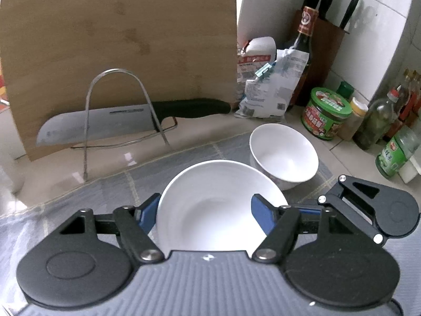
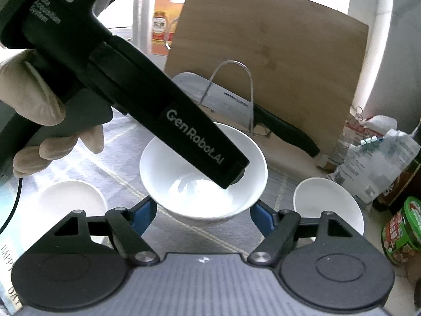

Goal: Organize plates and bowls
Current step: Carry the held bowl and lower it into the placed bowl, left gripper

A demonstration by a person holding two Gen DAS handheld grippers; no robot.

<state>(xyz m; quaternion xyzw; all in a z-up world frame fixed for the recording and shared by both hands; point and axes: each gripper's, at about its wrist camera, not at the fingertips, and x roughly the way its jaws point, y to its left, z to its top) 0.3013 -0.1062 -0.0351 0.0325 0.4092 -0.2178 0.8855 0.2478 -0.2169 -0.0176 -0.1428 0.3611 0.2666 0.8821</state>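
In the left wrist view, a white bowl (image 1: 210, 205) sits on the grey checked mat (image 1: 118, 184), right between my left gripper's (image 1: 208, 214) wide-open blue fingers. A second white bowl (image 1: 284, 155) stands just behind it to the right. In the right wrist view, the same centre bowl (image 2: 202, 173) lies between my right gripper's (image 2: 204, 214) open blue fingers, with the left gripper's black body (image 2: 147, 94) reaching over its rim. Another white bowl (image 2: 329, 205) is at the right and a shallow white dish (image 2: 71, 200) at the left.
A bamboo cutting board (image 1: 118, 39) leans at the back behind a wire rack (image 1: 118, 110) holding a cleaver (image 1: 105, 126). Bags, sauce bottles, a green jar (image 1: 326, 113) and a knife block (image 1: 326, 26) crowd the right back corner.
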